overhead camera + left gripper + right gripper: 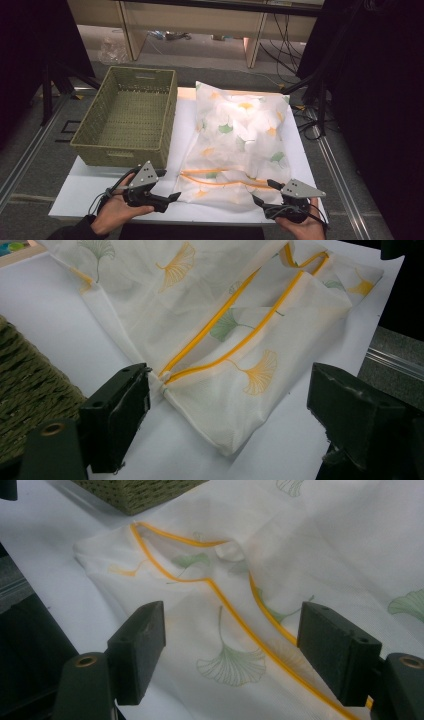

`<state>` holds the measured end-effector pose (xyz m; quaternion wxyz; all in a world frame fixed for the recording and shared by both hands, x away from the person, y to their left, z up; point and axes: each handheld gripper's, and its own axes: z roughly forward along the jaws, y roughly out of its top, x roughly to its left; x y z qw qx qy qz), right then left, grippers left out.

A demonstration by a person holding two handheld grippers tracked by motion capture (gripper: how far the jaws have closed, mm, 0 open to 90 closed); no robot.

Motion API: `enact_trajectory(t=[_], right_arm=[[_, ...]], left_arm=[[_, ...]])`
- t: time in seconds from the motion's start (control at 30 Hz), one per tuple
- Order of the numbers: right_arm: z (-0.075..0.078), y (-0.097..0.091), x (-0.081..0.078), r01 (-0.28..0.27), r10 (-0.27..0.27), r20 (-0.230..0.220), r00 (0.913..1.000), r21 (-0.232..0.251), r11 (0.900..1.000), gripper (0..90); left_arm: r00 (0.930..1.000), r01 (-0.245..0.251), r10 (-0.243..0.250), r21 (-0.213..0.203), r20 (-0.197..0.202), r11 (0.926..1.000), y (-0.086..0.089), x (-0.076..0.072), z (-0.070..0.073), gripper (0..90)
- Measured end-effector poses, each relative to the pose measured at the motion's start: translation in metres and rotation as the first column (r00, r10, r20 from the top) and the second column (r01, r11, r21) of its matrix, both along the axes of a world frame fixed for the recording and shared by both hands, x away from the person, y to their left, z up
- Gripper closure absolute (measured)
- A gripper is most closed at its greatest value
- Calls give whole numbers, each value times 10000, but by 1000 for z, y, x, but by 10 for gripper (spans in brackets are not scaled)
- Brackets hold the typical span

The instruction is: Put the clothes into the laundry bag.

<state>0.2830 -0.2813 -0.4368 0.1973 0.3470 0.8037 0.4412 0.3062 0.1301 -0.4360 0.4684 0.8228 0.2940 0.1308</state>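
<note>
A white mesh bag [240,130] printed with ginkgo leaves lies on the white table [85,187], its orange zipper [220,181] partly undone along the near end. My left gripper [169,185] is at the bag's near left corner, jaws wide open. In the left gripper view the zipper's end [165,376] lies just beside the left pad, and the bag corner [230,425] sits between the jaws of the left gripper [227,375], unpinched. My right gripper [264,191] is at the near right corner. In the right gripper view, the right gripper [232,612] stands open over fabric and zipper [227,602].
A green woven basket [120,152] stands empty at the table's left, close beside the bag; its wall shows as the basket [25,385] in the left gripper view. The table's near edge is just under both hands. Dark stands and cables flank the table.
</note>
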Motion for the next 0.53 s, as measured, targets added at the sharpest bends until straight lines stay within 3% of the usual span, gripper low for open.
enact_trajectory(t=[0.07,0.1,0.17,0.23,0.3,0.53], right_arm=[[-1,0,1,22,-21,57,10000,-125,9999,284],[-1,0,1,79,-80,-30,10000,-239,9997,284],[-3,3,1,71,-71,-191,9998,-9,10000,284],[-3,2,3,-17,17,23,10000,-187,9998,284],[-3,3,2,-32,32,-100,9999,-44,10000,284],[-3,2,3,-3,3,-11,10000,-136,9999,284]], left_arm=[[9996,203,-207,206,184,9996,0,1,0,170],[9999,139,-139,68,-12,9999,-1,0,-1,171],[10000,53,-54,118,11,9999,-1,0,-1,171],[10000,57,-57,113,3,9999,-1,0,-1,171],[9997,166,-170,256,174,9995,0,1,-1,172],[10000,58,-58,122,12,9999,-1,0,-2,173]])
